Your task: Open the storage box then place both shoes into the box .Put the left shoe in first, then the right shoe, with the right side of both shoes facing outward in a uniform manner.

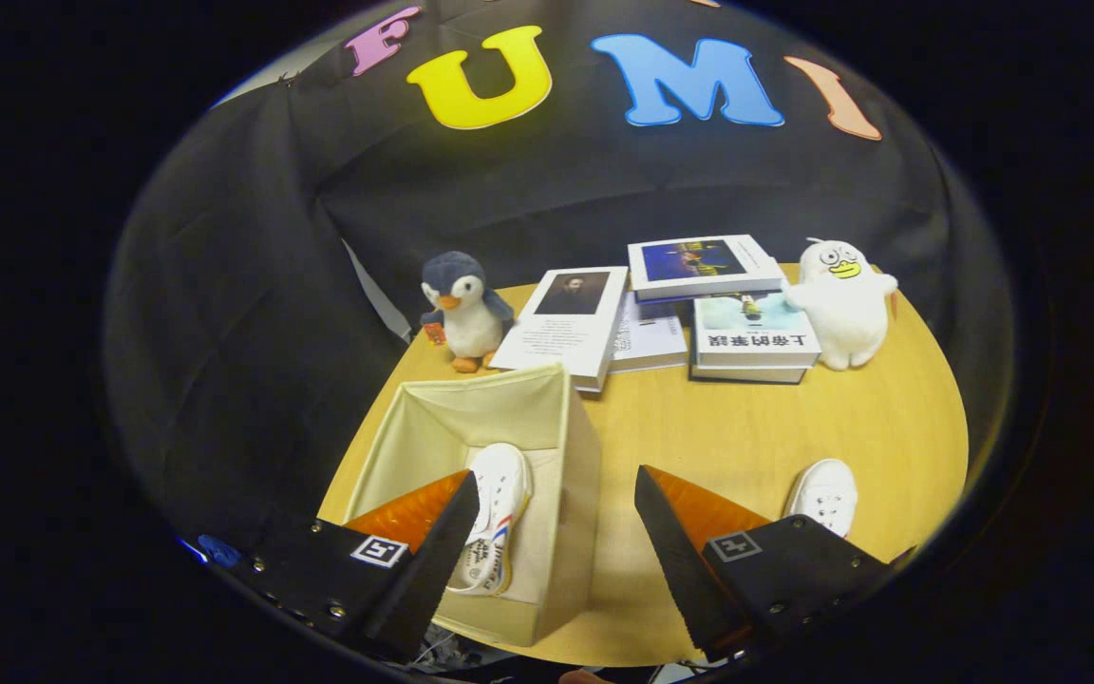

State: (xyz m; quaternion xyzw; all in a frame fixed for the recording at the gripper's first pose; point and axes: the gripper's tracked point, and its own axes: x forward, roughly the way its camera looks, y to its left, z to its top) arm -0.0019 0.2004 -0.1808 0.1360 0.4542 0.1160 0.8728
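Box open on the table, cream fabric, just ahead of the left finger. One white shoe lies inside it, against the right wall. Second shoe sits on the table, well right of the box, partly hidden behind the right finger. Gripper fingers spread wide, holding nothing. Beyond: penguin plush, books, white duck plush.

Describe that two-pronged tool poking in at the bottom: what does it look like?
The gripper has two wedge-shaped fingers with ridged, saw-toothed inner faces, standing open and empty. Each sits on a dark block fixed with small screws and bearing a square black-and-white marker.
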